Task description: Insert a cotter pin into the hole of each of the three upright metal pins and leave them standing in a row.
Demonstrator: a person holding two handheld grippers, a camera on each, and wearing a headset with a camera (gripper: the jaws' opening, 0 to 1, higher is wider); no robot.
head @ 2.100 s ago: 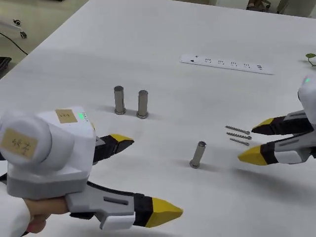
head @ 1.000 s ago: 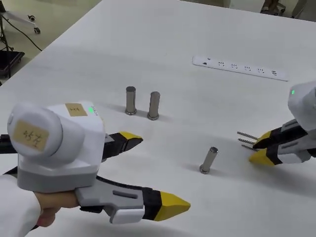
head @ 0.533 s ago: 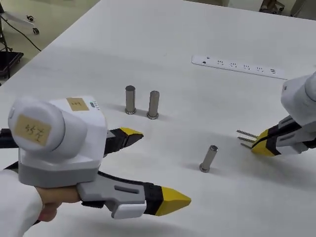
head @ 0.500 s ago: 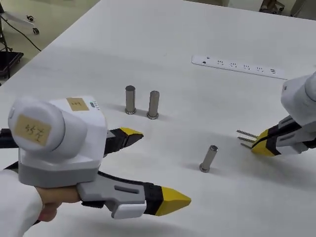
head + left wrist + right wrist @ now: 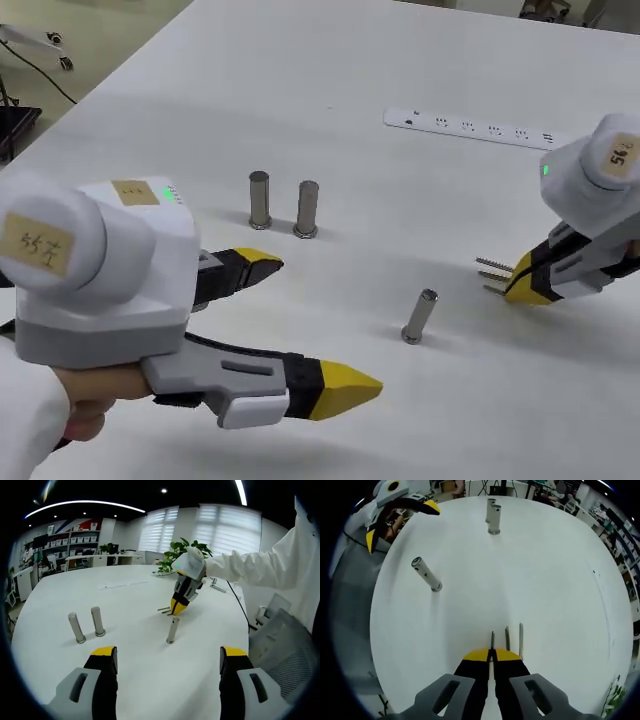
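Three short metal pins stand on the white table: two side by side (image 5: 259, 199) (image 5: 306, 208), and a third (image 5: 420, 315) apart to the right. The same metal pins appear in the left gripper view (image 5: 76, 627) (image 5: 97, 621) (image 5: 172, 630). Three cotter pins (image 5: 507, 638) lie side by side on the table. My right gripper (image 5: 491, 654) (image 5: 522, 290) points steeply down at them, jaws together on the near end of the leftmost cotter pin (image 5: 492, 640). My left gripper (image 5: 305, 325) hovers open and holds nothing, in front of the paired pins.
A white power strip (image 5: 468, 128) lies at the far side of the table. A person's white sleeve (image 5: 260, 567) reaches in behind the right gripper. Shelves, plants and desks stand in the room beyond the table.
My right gripper has gone from open beside the cotter pins to shut on the end of one, and its body has tipped upward. The left gripper stays open in much the same place.
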